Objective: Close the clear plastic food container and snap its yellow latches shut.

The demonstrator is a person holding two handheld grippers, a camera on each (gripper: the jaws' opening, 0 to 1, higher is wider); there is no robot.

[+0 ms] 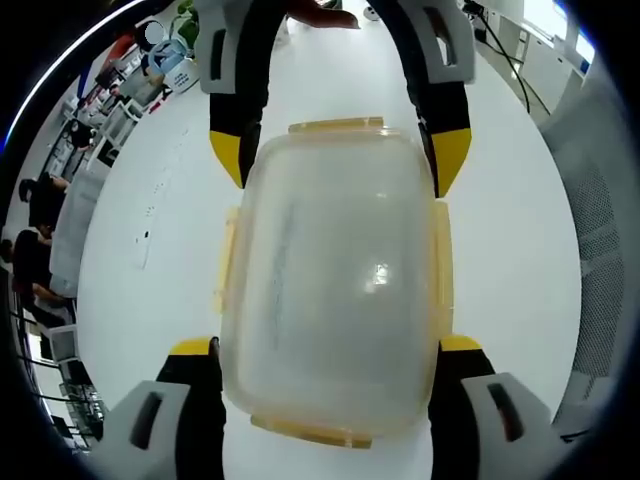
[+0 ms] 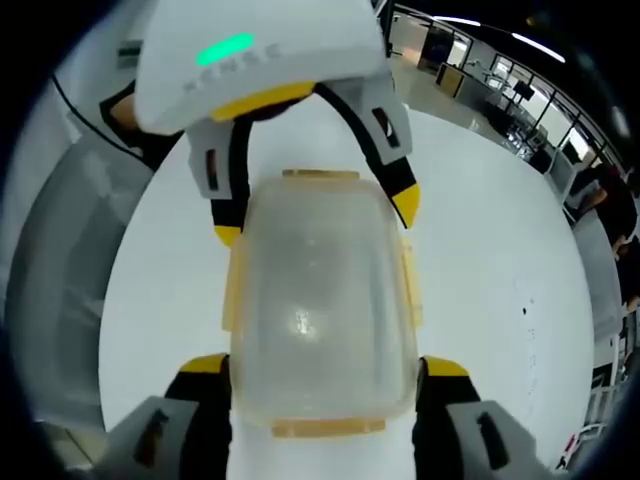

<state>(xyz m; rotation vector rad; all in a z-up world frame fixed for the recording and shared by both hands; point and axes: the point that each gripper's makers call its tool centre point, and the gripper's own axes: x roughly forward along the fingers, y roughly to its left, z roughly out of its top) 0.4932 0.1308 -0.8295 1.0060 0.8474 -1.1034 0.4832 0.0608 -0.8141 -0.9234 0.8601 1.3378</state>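
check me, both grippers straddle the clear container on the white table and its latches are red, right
Not quite: the latches are yellow, not red, as the left gripper view shows. The rest holds: both grippers straddle the clear container on the white table.

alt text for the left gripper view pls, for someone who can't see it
A clear plastic food container with its lid on and yellow latches sits on a white table. The left gripper straddles its near end with jaws open, and the right gripper straddles the far end from the opposite side.
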